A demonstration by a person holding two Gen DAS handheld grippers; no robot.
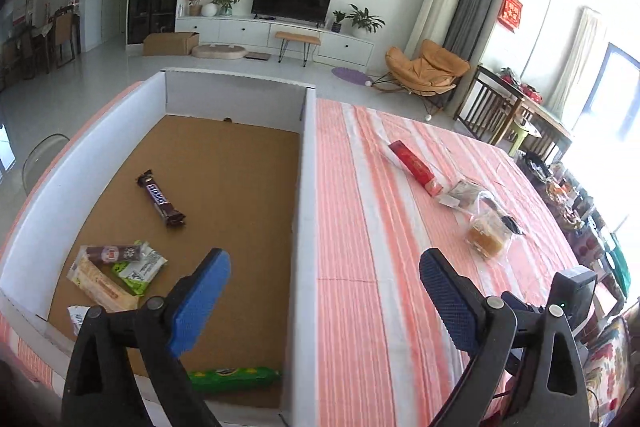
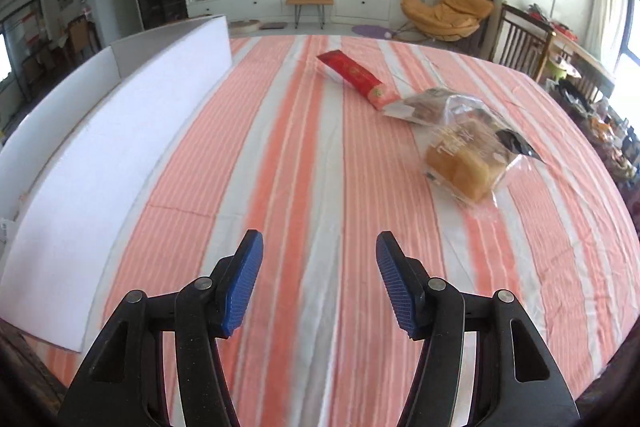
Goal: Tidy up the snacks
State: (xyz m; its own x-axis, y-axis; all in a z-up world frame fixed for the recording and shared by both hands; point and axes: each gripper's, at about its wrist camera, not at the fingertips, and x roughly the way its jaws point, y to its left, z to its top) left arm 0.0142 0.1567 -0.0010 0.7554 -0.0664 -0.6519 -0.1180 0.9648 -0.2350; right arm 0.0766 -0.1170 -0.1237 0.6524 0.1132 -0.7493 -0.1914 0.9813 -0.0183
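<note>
Snacks are seen inside a white-walled cardboard box [image 1: 308, 163]: brown chocolate bar [image 1: 161, 198] at ten o'clock, green packet [image 1: 234, 378] at six. Left hand-held gripper [image 1: 325, 301] and right hand-held gripper [image 2: 319, 281] are released, empty.

bright daylight glares from the right window [image 1: 592, 39]; fisheye edges bend, darken.

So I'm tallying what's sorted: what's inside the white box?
Inside the white box: a Snickers bar, a small pile of packets and a green packet. The left gripper hides part of the near floor.
</note>
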